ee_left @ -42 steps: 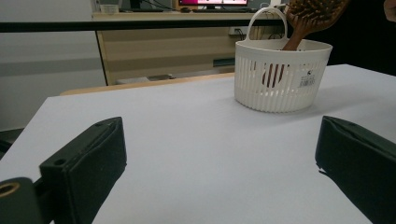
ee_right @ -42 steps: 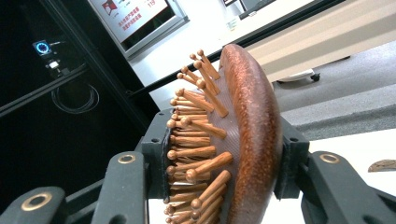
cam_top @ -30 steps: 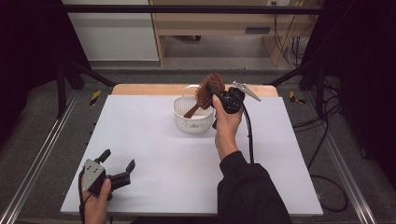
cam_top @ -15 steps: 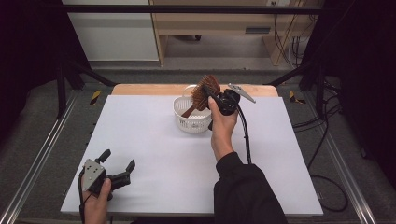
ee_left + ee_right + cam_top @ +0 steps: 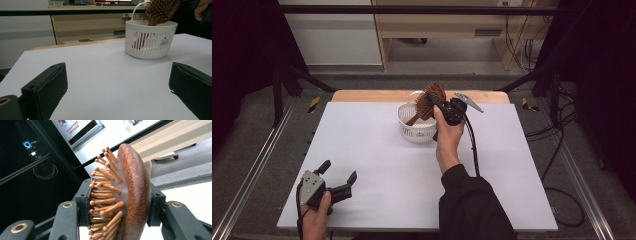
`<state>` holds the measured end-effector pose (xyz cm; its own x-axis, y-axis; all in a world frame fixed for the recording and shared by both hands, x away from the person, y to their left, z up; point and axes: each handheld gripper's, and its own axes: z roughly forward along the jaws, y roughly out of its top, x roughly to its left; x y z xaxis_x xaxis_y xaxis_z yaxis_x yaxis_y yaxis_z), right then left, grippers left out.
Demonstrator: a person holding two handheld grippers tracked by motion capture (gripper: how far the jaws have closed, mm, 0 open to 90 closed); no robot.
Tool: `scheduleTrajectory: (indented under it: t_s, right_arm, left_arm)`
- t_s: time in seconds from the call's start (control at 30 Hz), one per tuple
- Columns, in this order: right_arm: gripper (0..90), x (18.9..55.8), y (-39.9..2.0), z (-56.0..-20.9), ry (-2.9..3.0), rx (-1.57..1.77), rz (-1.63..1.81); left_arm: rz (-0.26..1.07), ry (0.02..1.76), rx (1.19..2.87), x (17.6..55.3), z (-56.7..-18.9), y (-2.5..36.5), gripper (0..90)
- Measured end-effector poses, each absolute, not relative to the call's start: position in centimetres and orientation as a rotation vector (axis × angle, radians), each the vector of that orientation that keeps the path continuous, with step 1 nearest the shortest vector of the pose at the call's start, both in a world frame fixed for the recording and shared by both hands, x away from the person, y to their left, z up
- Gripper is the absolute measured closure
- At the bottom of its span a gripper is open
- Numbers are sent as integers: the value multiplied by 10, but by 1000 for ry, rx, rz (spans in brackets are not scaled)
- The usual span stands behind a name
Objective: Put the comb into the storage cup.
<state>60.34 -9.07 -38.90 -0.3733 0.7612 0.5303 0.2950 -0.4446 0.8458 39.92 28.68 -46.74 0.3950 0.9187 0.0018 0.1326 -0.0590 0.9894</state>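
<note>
1. The right gripper has its jaws clamped about halfway in on the head of a wooden hairbrush. In the right gripper view one pad presses the brush's smooth brown back and the other bears on the tips of the round-ended bristles.
2. The hairbrush stands between the jaws with its head rising well above them and its bristle face turned toward the left of that view.
3. In the high view the brush is tilted, its head up beside the gripper and its handle slanting down into a white slotted basket. The left gripper view shows the handle through the slots in the basket.
4. The basket stands on the white table near its far edge, with its thin white carry handle raised behind the brush.
5. The left gripper sits near the table's near left corner, well apart from the basket. Its jaws are spread wide with nothing but bare tabletop between them.
6. The person's right hand grips the right gripper's body, from which the black cable trails back along the sleeve.
</note>
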Motion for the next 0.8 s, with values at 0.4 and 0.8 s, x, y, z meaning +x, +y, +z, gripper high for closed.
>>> scheduleTrajectory:
  t_s: [0.4,0.8]
  right_arm:
    - [506,604,-90,-393,1417,1509,1863]
    - [505,604,-89,-397,1423,1511,1862]
  left_arm:
    - [852,983,1502,399,-468,287,21]
    - [848,982,1504,400,-468,286,20]
